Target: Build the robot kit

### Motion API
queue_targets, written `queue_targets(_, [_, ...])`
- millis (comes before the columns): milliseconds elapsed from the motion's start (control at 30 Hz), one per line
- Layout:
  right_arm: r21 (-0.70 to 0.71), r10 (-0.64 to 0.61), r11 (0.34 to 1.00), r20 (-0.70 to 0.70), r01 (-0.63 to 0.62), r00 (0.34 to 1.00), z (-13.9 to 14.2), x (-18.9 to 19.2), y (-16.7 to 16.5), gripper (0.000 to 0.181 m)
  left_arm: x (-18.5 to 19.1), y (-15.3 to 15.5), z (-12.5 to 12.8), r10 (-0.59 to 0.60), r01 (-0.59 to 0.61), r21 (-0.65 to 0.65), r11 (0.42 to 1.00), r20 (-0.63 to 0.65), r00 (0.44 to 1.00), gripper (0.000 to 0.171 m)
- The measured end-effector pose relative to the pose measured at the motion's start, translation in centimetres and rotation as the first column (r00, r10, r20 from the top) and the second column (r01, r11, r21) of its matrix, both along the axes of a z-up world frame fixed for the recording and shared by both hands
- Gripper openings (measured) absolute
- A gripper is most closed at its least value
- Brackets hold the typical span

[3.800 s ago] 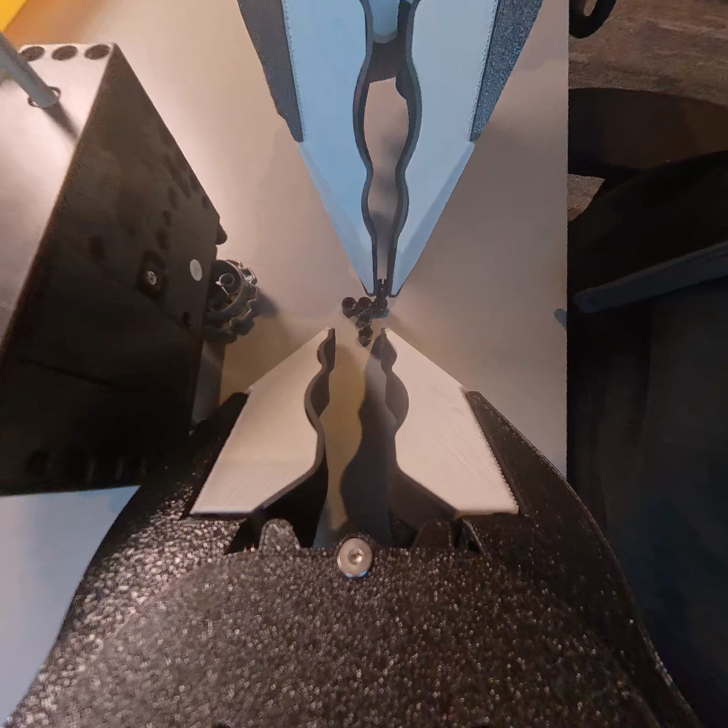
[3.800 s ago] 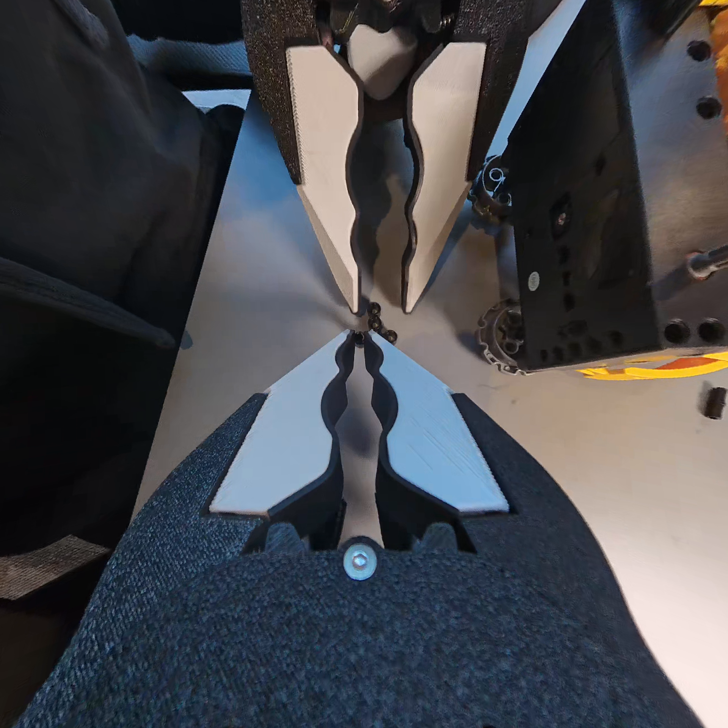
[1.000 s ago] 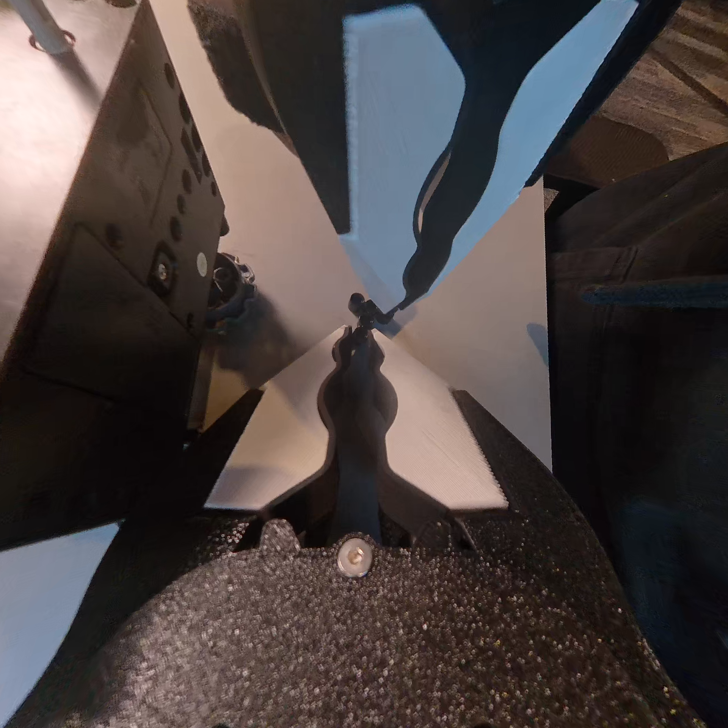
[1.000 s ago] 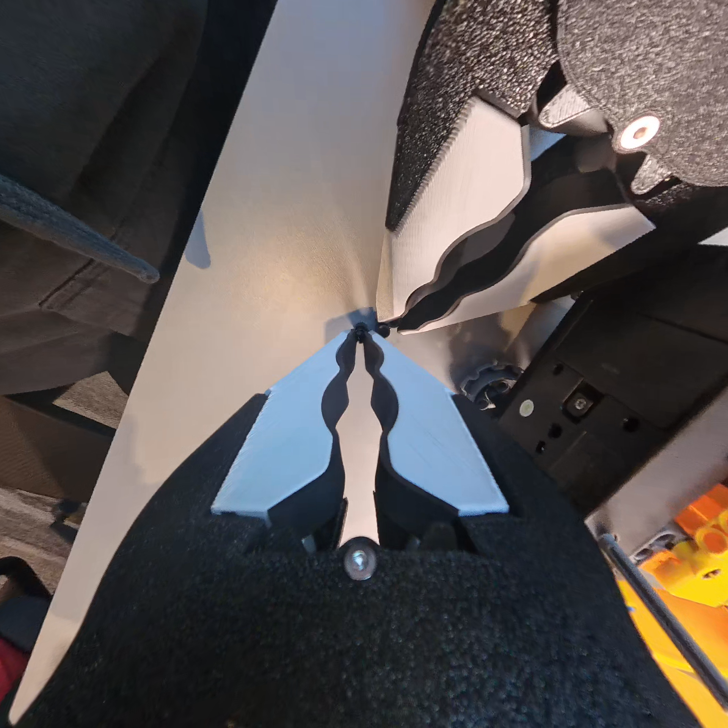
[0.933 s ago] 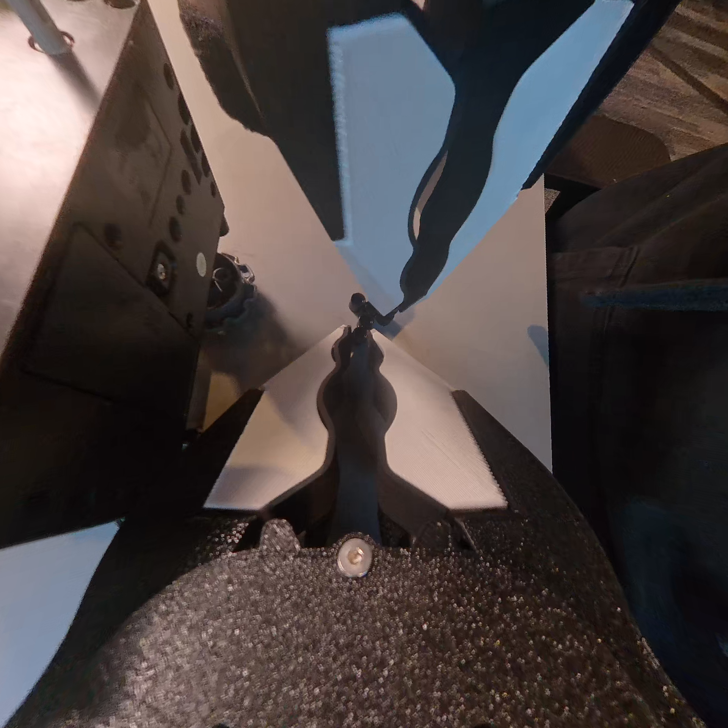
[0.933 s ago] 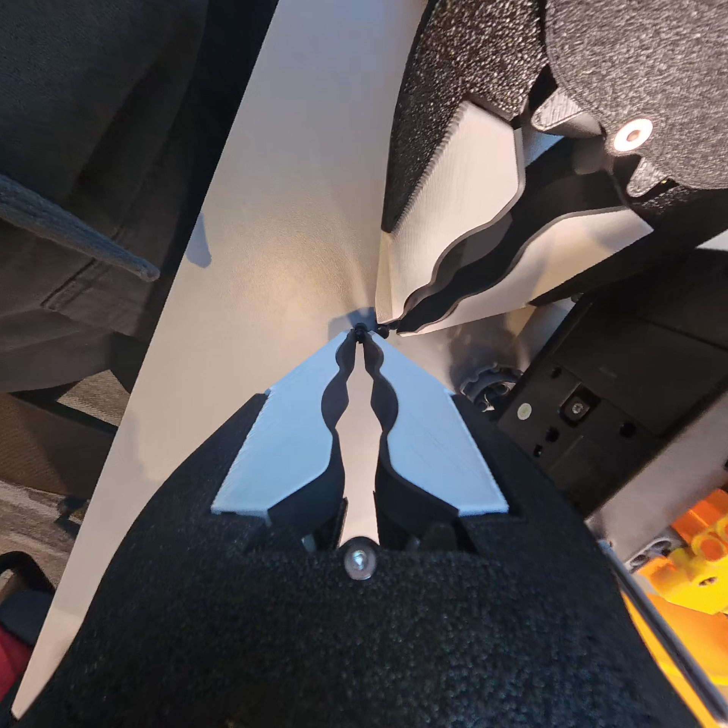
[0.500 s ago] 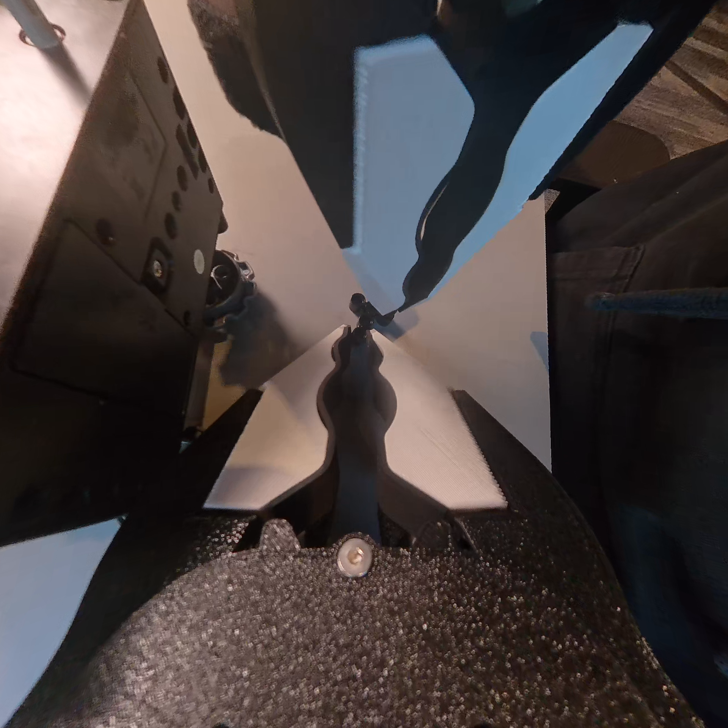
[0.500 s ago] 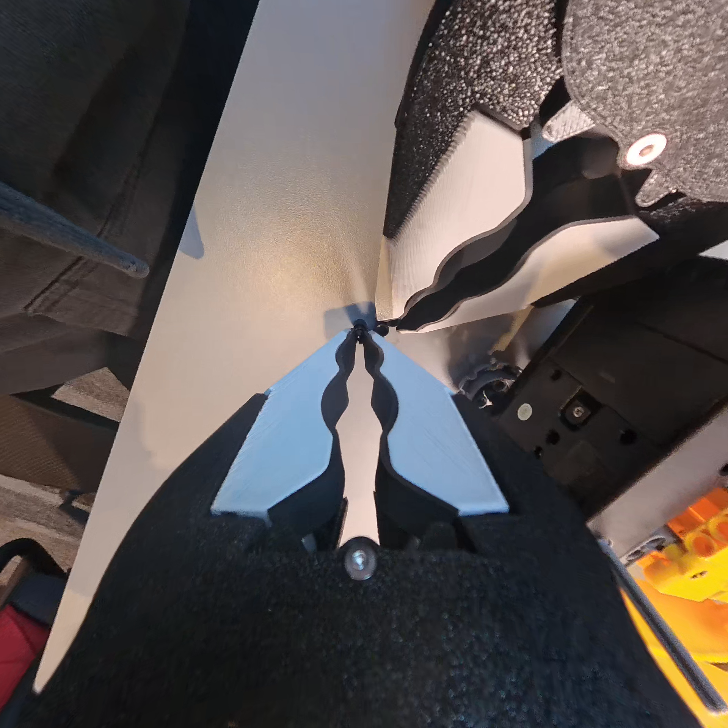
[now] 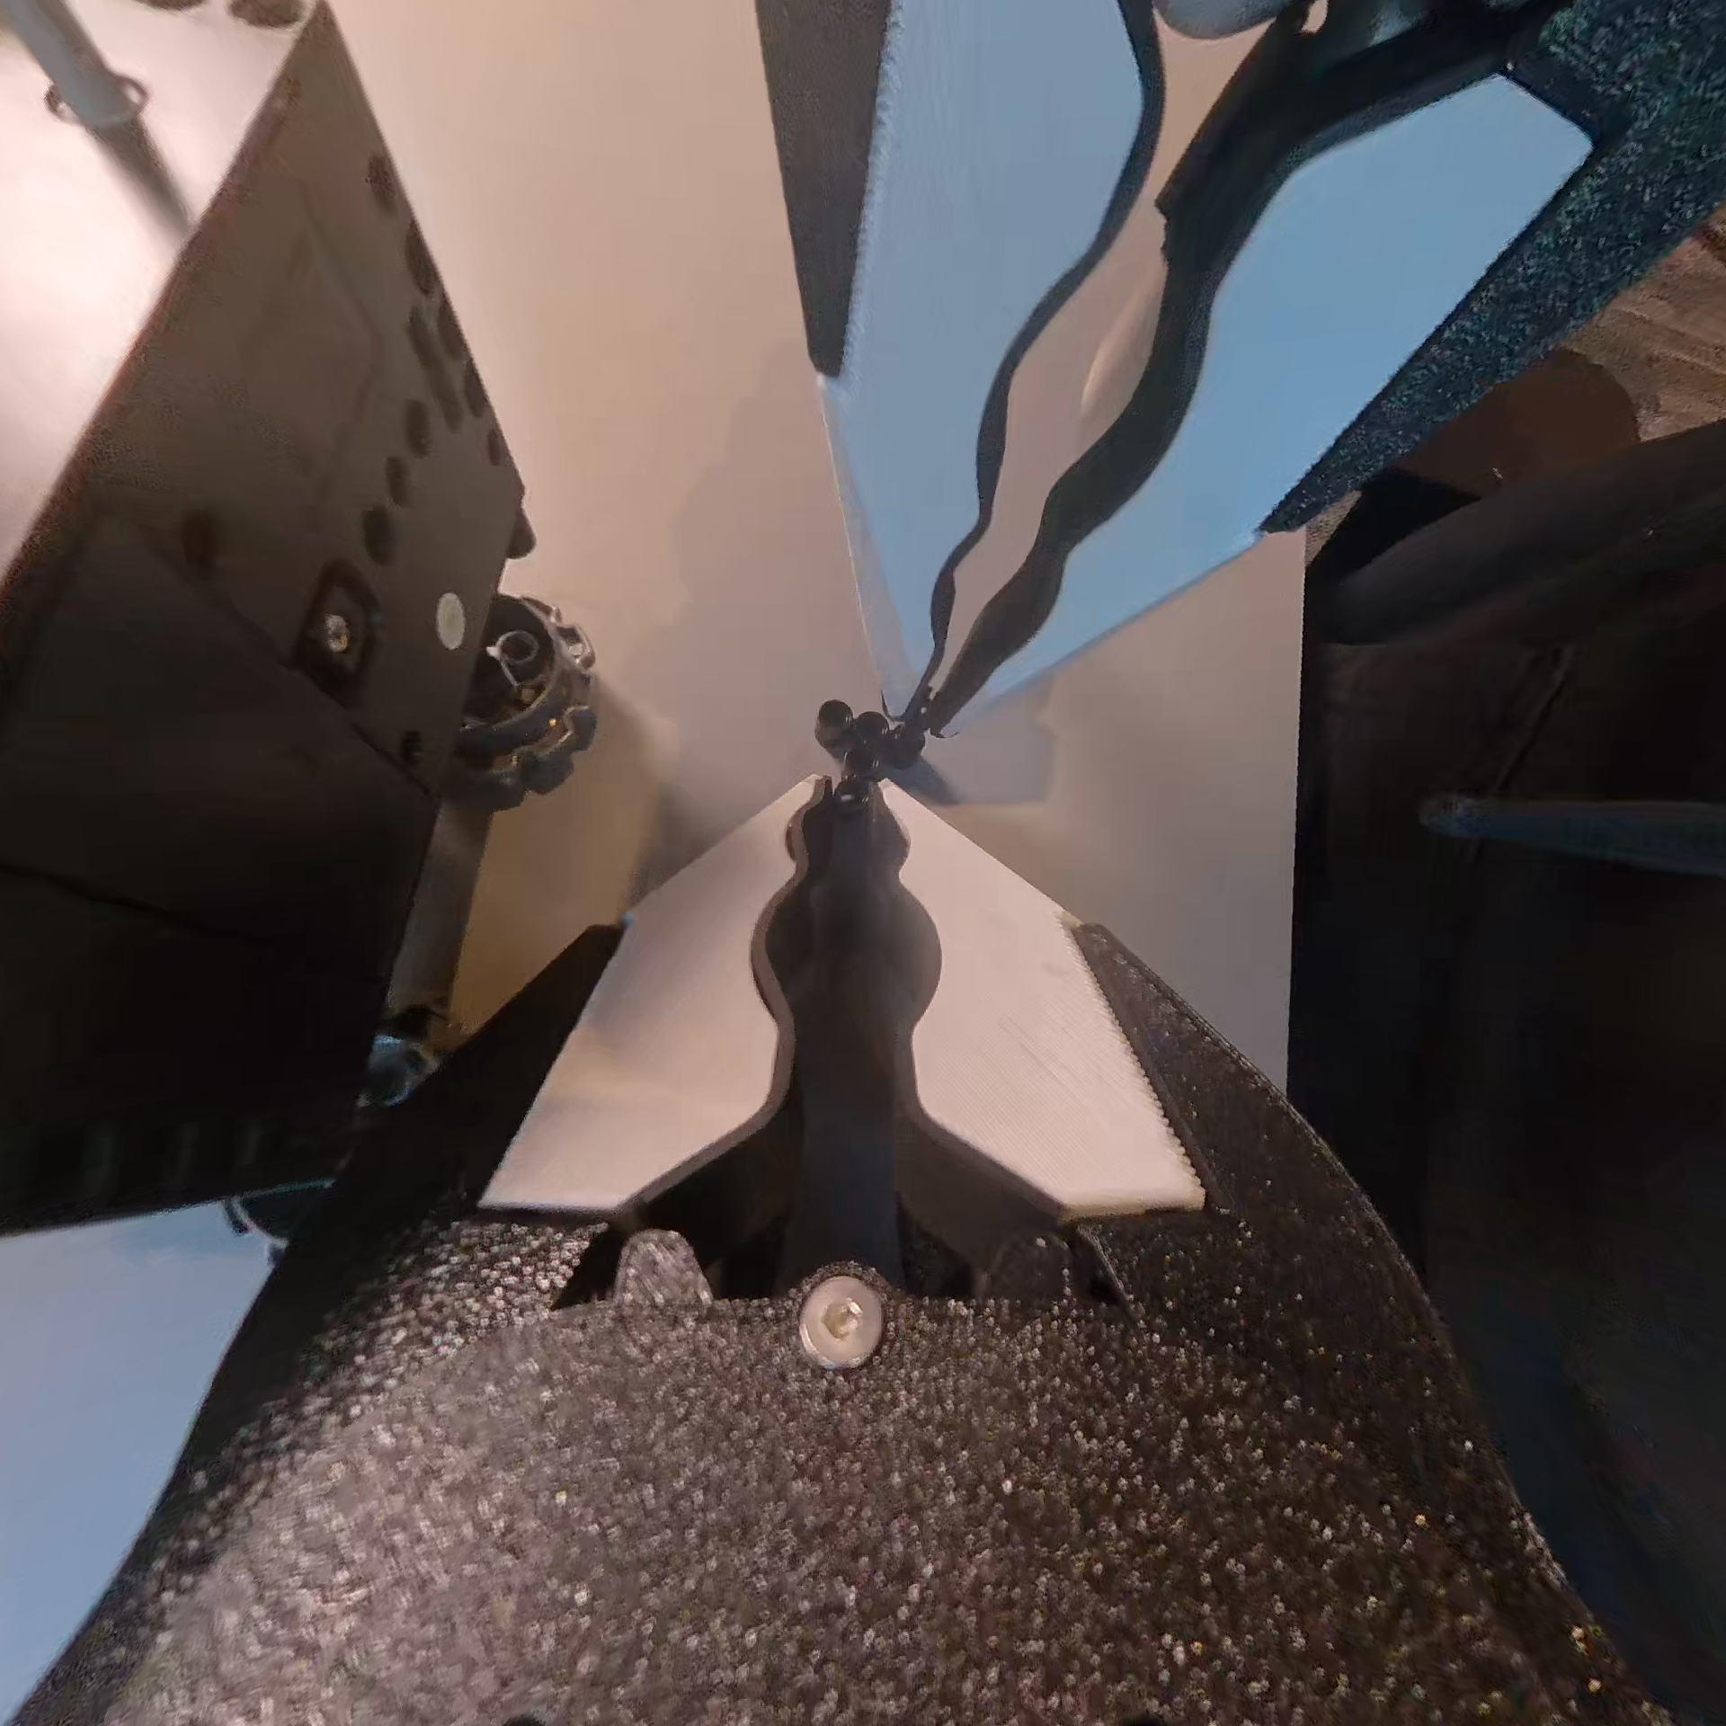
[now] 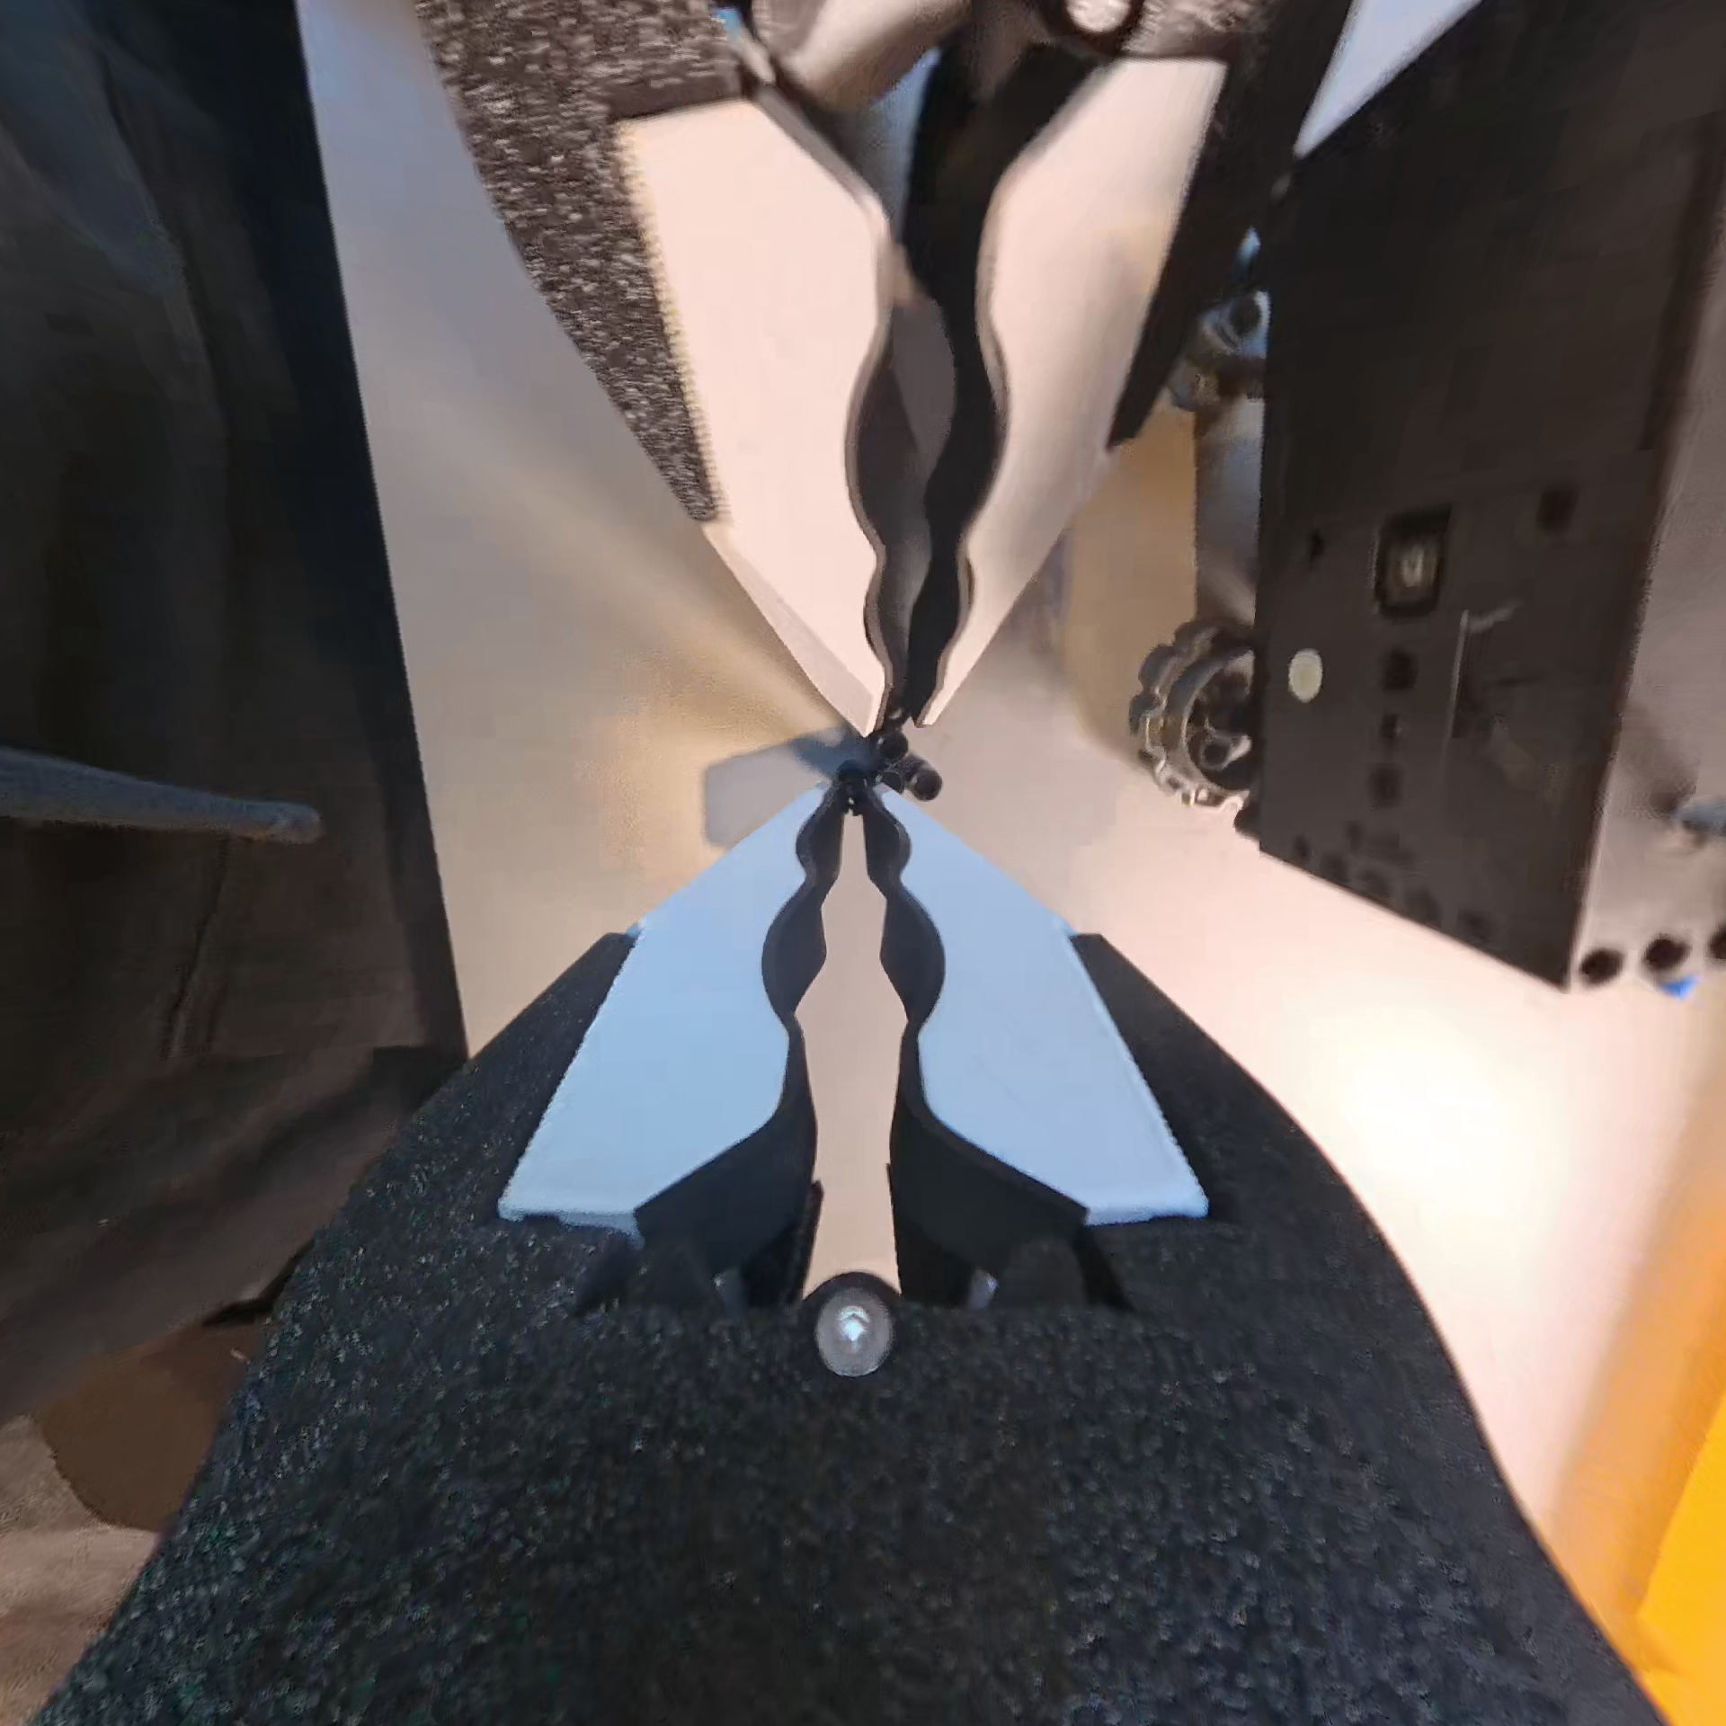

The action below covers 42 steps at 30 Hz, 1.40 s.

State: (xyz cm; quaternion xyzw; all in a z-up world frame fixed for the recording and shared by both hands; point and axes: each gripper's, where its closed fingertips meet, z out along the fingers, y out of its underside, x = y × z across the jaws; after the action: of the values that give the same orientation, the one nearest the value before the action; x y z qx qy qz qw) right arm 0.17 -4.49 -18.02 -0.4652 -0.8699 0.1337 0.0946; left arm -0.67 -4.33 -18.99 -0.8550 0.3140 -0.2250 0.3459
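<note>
Beads, basically: a short string of small glossy black beads (image 9: 864, 747) sits right in the middle, stretched between the two grippers just above a pale, smooth matte tabletop (image 9: 654, 374). In the left wrist view the string runs roughly from the near tips up and right to the far tips, with a couple of beads bunching off to the left. Each bead is round and shiny; how they're joined is too small to make out.

The left gripper (image 9: 855, 801), white wedge fingers with wavy black inner edges, has its tips pinched together on the near end bead. The right gripper (image 10: 855, 801), same build, is closed at the very tips on the other end, with a gap further back between its fingers.

Further out, a big black box with rows of round holes (image 9: 233, 560) stands on the table, with a dark toothed gear-like wheel (image 9: 528, 724) touching its lower corner. Dark fabric (image 10: 168, 560) hangs past the table edge. Something yellow-orange (image 10: 1672, 1541) shows in the right wrist view's bottom corner, blurry.
</note>
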Motion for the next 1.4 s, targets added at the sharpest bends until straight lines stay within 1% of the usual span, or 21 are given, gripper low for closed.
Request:
queue_targets(67, [-0.025,-0.049,0.999,-0.011,0.048,0.999,0.0,0.6,0.2,0.003,0.6,0.1,0.1,-0.002,0.002,0.006,1.0,0.0,1.0,0.004])
queue_targets(133, [-0.014,-0.062,0.998,-0.009,0.062,0.998,0.0,1.3,0.4,0.003,1.3,0.1,0.0,-0.014,0.014,0.01,1.0,-0.013,1.0,0.005])
queue_targets(233, [0.02,-0.035,0.999,0.005,0.035,0.999,0.0,1.7,0.5,0.003,1.7,0.2,-0.1,-0.021,0.021,0.018,1.0,-0.025,0.999,0.005])
queue_targets(433, [0.001,0.018,1.0,0.037,-0.018,0.999,0.0,1.6,0.4,0.004,1.6,0.1,-0.2,-0.045,0.049,0.058,0.997,-0.063,0.997,0.005])
queue_targets(500, [-0.059,0.046,0.997,0.06,-0.043,0.997,-0.1,1.8,-0.2,0.004,1.7,0.1,-0.2,-0.047,0.05,0.05,0.997,-0.057,0.997,0.005])
queue_targets(567, [-0.082,0.058,0.995,0.072,-0.052,0.996,-0.1,1.8,-0.2,0.004,1.7,0.1,-0.2,-0.046,0.049,0.044,0.998,-0.05,0.998,0.005])
queue_targets(700, [-0.035,0.082,0.996,0.085,-0.079,0.993,-0.2,1.9,-0.1,0.003,1.7,0.0,-0.2,-0.048,0.05,0.046,0.998,-0.048,0.998,0.005])
queue_targets(767, [-0.028,0.091,0.996,0.078,-0.089,0.993,-0.3,1.9,-0.1,0.003,1.7,0.0,-0.2,-0.05,0.052,0.045,0.998,-0.049,0.998,0.005])
queue_targets(833, [0.0,0.125,0.992,0.049,-0.125,0.991,-0.3,1.8,-0.2,0.003,1.6,0.0,-0.2,-0.048,0.049,0.036,0.998,-0.04,0.998,0.005])
queue_targets(933, [-0.061,0.081,0.995,0.034,-0.079,0.996,-0.2,1.6,-0.2,0.004,1.5,-0.1,-0.2,-0.057,0.059,0.039,0.998,-0.043,0.997,0.006])
queue_targets(967, [-0.062,0.089,0.994,0.019,-0.087,0.996,-0.2,1.5,-0.2,0.004,1.4,-0.2,-0.2,-0.064,0.066,0.044,0.997,-0.048,0.997,0.006])
queue_targets(1033, [-0.036,0.127,0.991,-0.003,-0.127,0.992,-0.2,1.5,-0.3,0.004,1.4,-0.5,-0.1,-0.089,0.092,0.047,0.995,-0.05,0.995,0.006])
queue_targets(1167, [-0.021,0.199,0.98,-0.022,-0.199,0.98,-0.1,1.4,-0.6,0.004,1.6,-0.9,-0.1,-0.142,0.145,0.056,0.988,-0.053,0.988,0.017])
queue_targets(1233, [-0.023,0.215,0.976,-0.042,-0.216,0.976,-0.1,1.4,-0.6,0.004,1.6,-0.9,-0.1,-0.142,0.146,0.068,0.987,-0.068,0.988,0.016])
queue_targets(1300, [-0.038,0.216,0.975,-0.056,-0.219,0.975,-0.1,1.4,-0.7,0.004,1.6,-0.7,-0.2,-0.141,0.149,0.083,0.985,-0.087,0.986,0.011])
queue_targets(1333, [-0.041,0.213,0.976,-0.064,-0.216,0.975,-0.1,1.3,-0.6,0.004,1.7,-0.7,-0.2,-0.145,0.154,0.088,0.984,-0.094,0.985,0.006])
queue_targets(1400, [-0.066,0.195,0.978,-0.076,-0.2,0.978,-0.1,1.4,-0.5,0.004,1.7,-0.6,-0.2,-0.132,0.14,0.084,0.987,-0.091,0.987,0.005])
